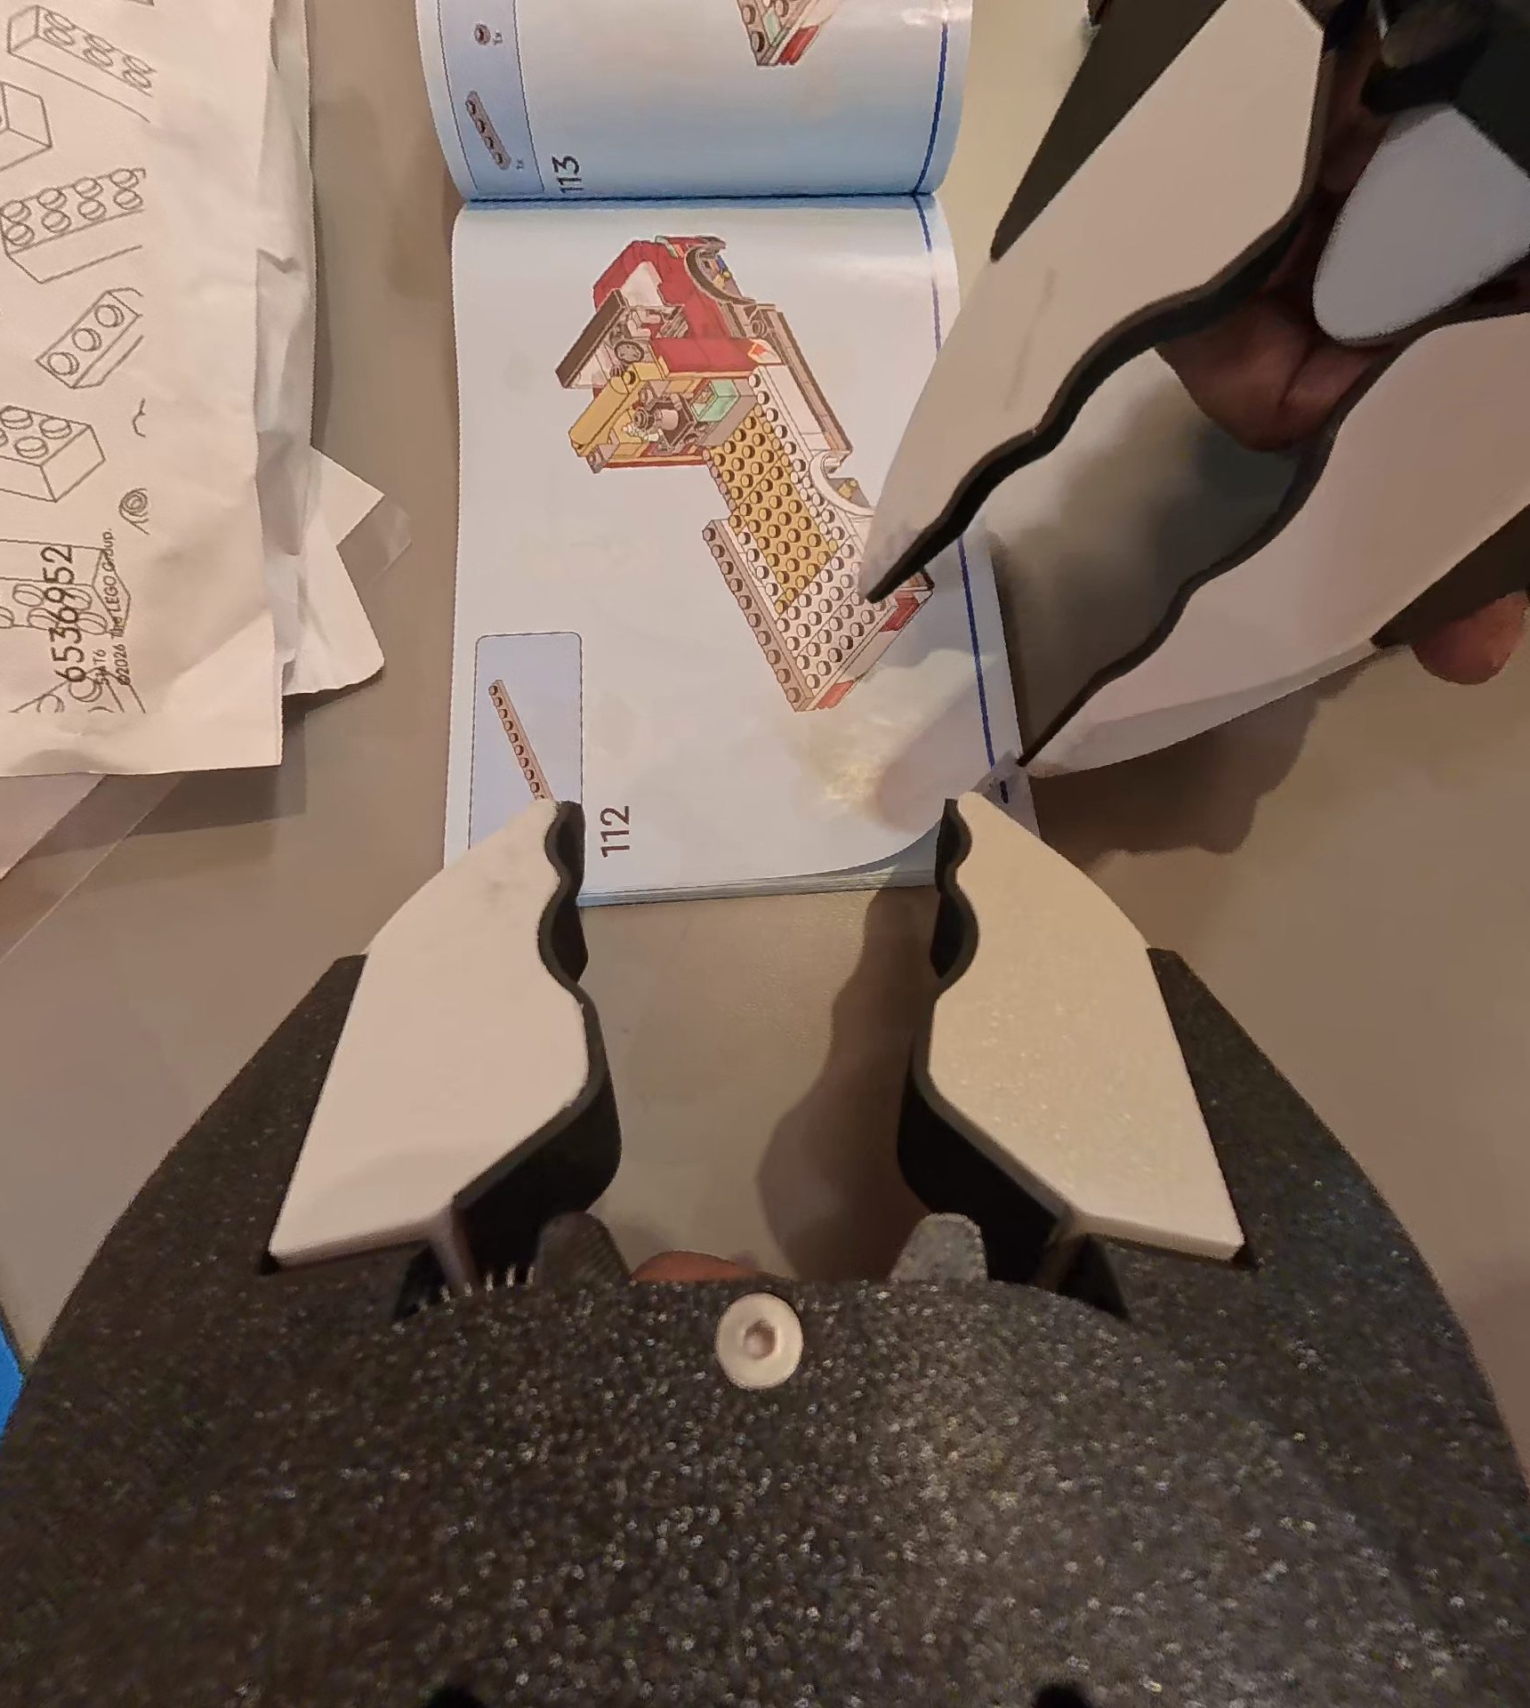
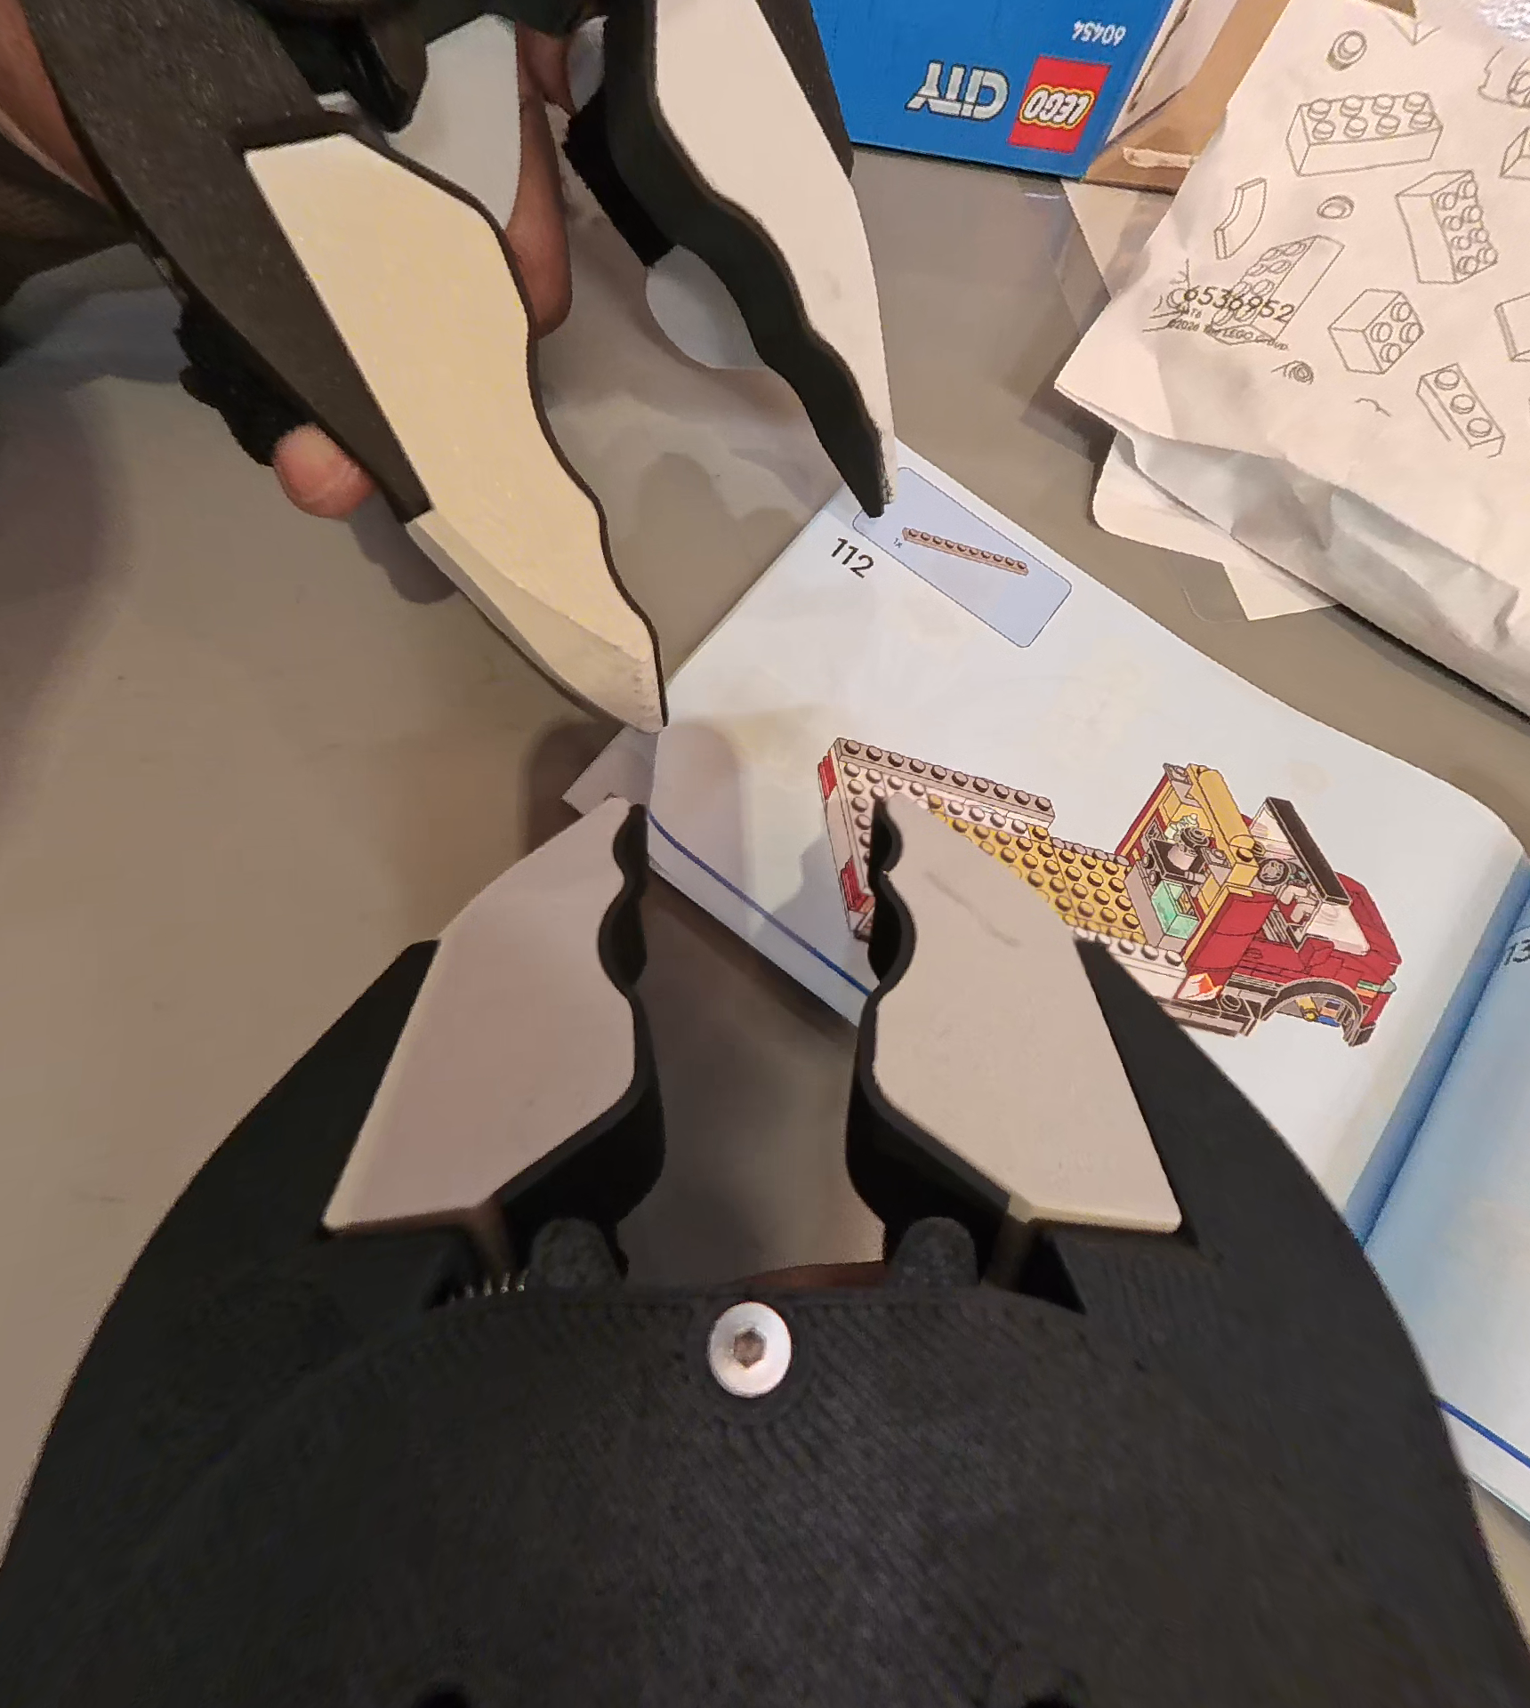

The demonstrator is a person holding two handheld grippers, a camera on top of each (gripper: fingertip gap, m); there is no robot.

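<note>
Your left gripper (image 1: 757, 813) has its fingers wide apart with nothing between them, tips over the near edge of the open instruction booklet (image 1: 697, 739). Your right gripper (image 2: 757, 818) is also parted and bare, straddling the booklet's corner. Printed paper bags (image 1: 96, 370) lie beside it on the table (image 1: 1297, 970), a blue box (image 2: 974, 83) beyond.

Instruction booklet (image 1: 697, 739): lying open, carrying a printed number at each page corner.
Paper bag (image 1: 96, 370): bearing a printed number code and a small line of print among brick outlines.
Blue box (image 2: 974, 92): showing a red square logo, a white wordmark and a small number.
</note>
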